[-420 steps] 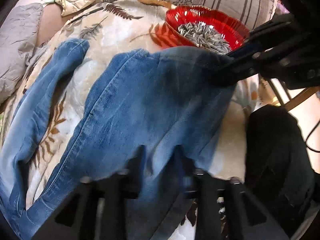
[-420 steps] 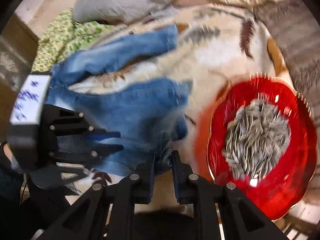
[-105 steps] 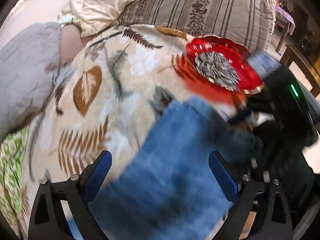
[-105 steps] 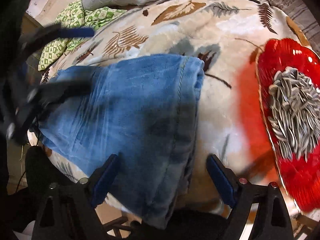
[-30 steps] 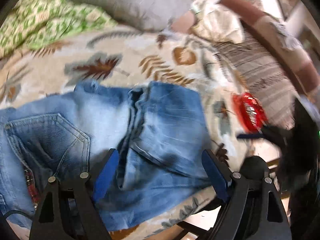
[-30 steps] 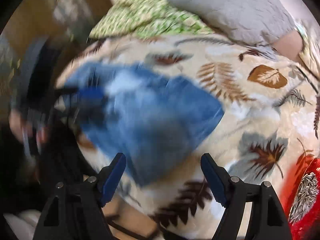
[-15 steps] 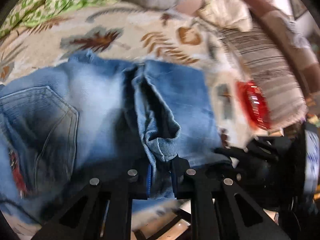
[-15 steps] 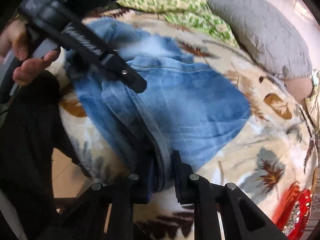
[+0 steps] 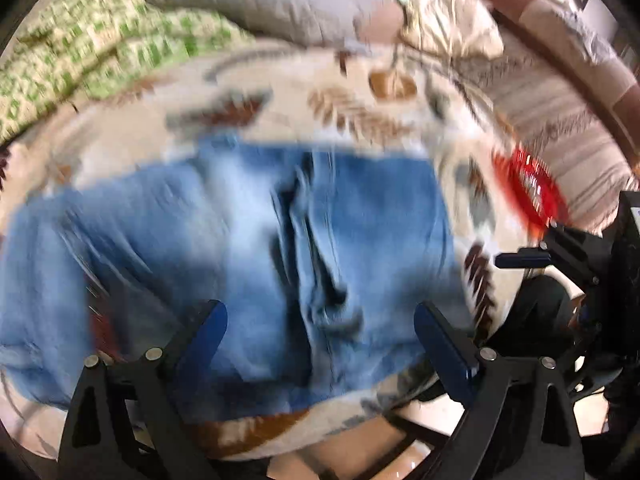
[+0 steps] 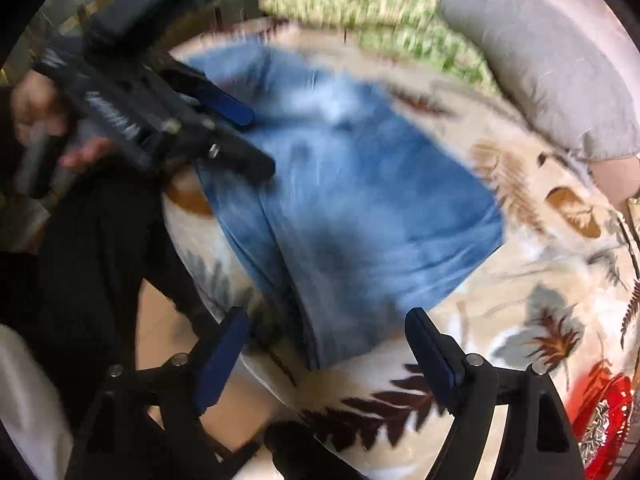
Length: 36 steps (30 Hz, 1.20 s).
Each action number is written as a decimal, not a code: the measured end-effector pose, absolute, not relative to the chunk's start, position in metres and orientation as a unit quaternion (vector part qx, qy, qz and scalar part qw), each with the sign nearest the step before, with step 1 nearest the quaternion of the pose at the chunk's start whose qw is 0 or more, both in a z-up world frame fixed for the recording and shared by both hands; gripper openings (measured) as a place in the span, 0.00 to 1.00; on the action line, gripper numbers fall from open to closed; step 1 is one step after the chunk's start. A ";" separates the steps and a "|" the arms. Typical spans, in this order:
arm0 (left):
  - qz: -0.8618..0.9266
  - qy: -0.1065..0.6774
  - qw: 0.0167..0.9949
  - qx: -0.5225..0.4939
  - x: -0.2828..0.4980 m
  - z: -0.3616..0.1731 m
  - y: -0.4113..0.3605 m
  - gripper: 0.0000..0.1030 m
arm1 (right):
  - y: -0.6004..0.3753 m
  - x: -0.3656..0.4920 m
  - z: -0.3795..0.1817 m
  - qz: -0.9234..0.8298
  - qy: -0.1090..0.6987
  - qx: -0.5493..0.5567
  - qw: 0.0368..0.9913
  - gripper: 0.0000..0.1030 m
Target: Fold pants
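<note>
Now one jeans (image 9: pixel 248 240) folded; two grippers, left gripper (image 9: pixel 320 332), right gripper (image 10: pixel 326 340), just spread apart, empty

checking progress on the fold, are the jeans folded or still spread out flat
Folded. The jeans lie as a compact block on the leaf-print blanket, layered edges stacked at the near side, no legs trailing out.

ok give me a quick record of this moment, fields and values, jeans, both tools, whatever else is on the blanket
jeans: folded into a thick stack, lying flat on the leaf-print blanket
left tool: jaws have just been opening, now wide, nothing pinched, above the near edge of the jeans
right tool: jaws have just been opening, now wide, nothing pinched, above the jeans' near corner
red dish: on the blanket, off to the side, apart from the jeans
grey pillow: at the far side of the blanket
</note>
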<state>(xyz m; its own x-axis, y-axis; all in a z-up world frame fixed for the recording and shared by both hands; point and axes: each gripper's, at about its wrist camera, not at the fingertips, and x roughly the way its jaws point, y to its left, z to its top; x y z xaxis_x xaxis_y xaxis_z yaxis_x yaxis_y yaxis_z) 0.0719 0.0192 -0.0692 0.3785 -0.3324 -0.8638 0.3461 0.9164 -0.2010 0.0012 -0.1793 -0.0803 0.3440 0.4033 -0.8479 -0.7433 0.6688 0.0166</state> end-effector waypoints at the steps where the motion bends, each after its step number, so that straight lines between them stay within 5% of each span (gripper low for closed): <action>1: -0.196 0.514 0.835 0.001 0.081 -0.062 0.020 0.92 | -0.188 0.005 -0.074 0.357 0.440 -0.179 0.804 0.81; 13: -0.126 0.592 0.787 0.115 0.166 -0.132 -0.039 0.91 | -0.225 0.165 -0.111 0.293 0.483 -0.082 0.821 0.81; 14: -0.127 0.593 0.785 0.126 0.167 -0.136 -0.039 0.78 | -0.220 0.169 -0.119 0.306 0.493 -0.074 0.811 0.77; 15: -0.133 0.594 0.781 0.136 0.167 -0.139 -0.038 0.54 | -0.215 0.172 -0.125 0.316 0.504 -0.068 0.801 0.50; 16: -0.149 0.592 0.781 0.131 0.165 -0.134 -0.034 0.49 | -0.207 0.174 -0.131 0.335 0.521 -0.067 0.782 0.40; 17: -0.159 0.588 0.784 0.122 0.162 -0.125 -0.030 0.25 | -0.201 0.172 -0.131 0.335 0.519 -0.081 0.782 0.39; 18: -0.159 0.570 0.797 0.122 0.158 -0.110 -0.021 0.13 | -0.195 0.173 -0.129 0.335 0.510 -0.099 0.786 0.34; 25: -0.149 0.573 0.786 0.177 0.154 -0.143 -0.015 0.15 | -0.185 0.178 -0.137 0.324 0.520 -0.109 0.783 0.37; 27: -0.136 0.568 0.792 0.179 0.152 -0.140 -0.017 0.19 | -0.185 0.178 -0.138 0.290 0.514 -0.120 0.798 0.78; 28: -0.133 0.566 0.795 0.175 0.151 -0.138 -0.015 0.21 | -0.187 0.179 -0.139 0.272 0.514 -0.125 0.803 0.83; 30: -0.126 0.560 0.800 0.174 0.146 -0.129 -0.011 0.62 | -0.195 0.179 -0.137 0.268 0.524 -0.105 0.801 0.85; 32: -0.117 0.541 0.815 0.172 0.137 -0.115 -0.003 0.81 | -0.204 0.175 -0.129 0.264 0.524 -0.085 0.805 0.85; 36: -0.103 0.514 0.837 0.161 0.120 -0.081 0.016 0.83 | -0.213 0.152 -0.095 0.272 0.481 -0.081 0.829 0.85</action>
